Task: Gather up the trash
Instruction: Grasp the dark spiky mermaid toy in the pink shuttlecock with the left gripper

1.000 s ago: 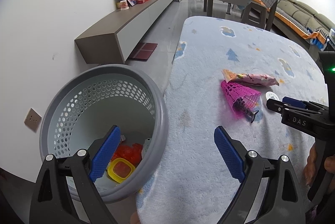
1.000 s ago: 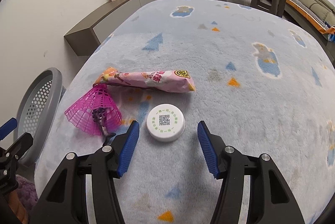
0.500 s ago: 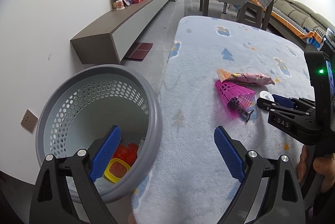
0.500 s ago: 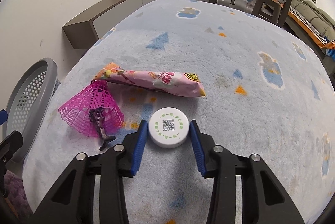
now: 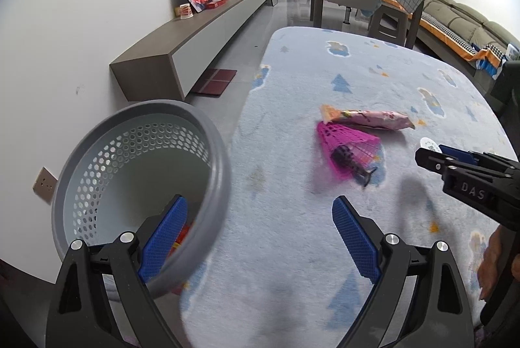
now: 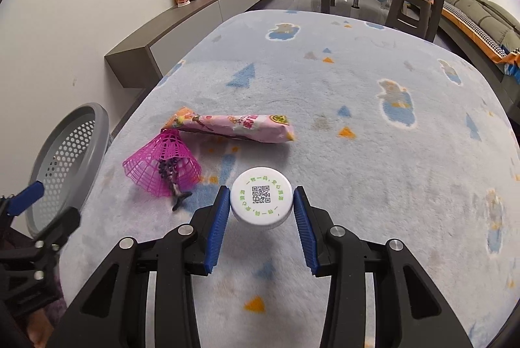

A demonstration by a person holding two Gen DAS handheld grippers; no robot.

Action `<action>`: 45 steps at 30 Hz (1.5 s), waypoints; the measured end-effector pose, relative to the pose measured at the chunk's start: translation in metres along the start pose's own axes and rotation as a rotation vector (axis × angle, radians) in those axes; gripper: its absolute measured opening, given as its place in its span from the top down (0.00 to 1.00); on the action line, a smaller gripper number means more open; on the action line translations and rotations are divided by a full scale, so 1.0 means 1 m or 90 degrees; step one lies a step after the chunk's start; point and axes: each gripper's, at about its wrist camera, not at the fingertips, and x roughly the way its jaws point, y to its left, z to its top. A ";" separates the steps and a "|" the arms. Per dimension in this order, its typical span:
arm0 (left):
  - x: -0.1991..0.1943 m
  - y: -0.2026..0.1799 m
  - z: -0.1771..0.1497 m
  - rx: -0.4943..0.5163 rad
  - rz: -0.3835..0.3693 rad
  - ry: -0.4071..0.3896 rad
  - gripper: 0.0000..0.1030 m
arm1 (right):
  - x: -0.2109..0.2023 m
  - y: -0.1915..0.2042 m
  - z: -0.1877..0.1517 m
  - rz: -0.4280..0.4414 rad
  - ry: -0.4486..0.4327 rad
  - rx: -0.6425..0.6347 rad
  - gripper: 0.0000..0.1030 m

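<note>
Left wrist view: the grey basket [image 5: 97,172] sits off the edge of the fluffy blue blanket [image 5: 292,250], and down at its bottom there's some red and yellow stuff [image 5: 183,234], mostly hidden behind the rim and one blue pad. The left gripper [image 5: 256,237] hangs with its fingers spread wide, one over the basket, the other over the blanket, nothing between them. Further out on the blanket lie a pink net [image 5: 349,149] with a dark little thing tangled in it, and a pink snack wrapper [image 5: 370,118] touching its far side. The right gripper [image 5: 432,153] pokes in from the right edge, with a hand [image 5: 494,263] below it.

Right wrist view: the right gripper [image 6: 261,208] is pinching a white cap [image 6: 261,201] with a QR code, both blue pads against its sides, and the cap looks lifted just off the blanket [image 6: 390,153]. The net [image 6: 162,170] is just to its left, the wrapper [image 6: 234,127] beyond. The basket [image 6: 70,159] stands at the left edge, partly behind the left gripper's arm.
</note>
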 end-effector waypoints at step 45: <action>0.074 -0.096 0.019 -0.120 0.042 0.058 0.42 | -0.002 -0.085 -0.012 0.018 0.056 0.057 0.62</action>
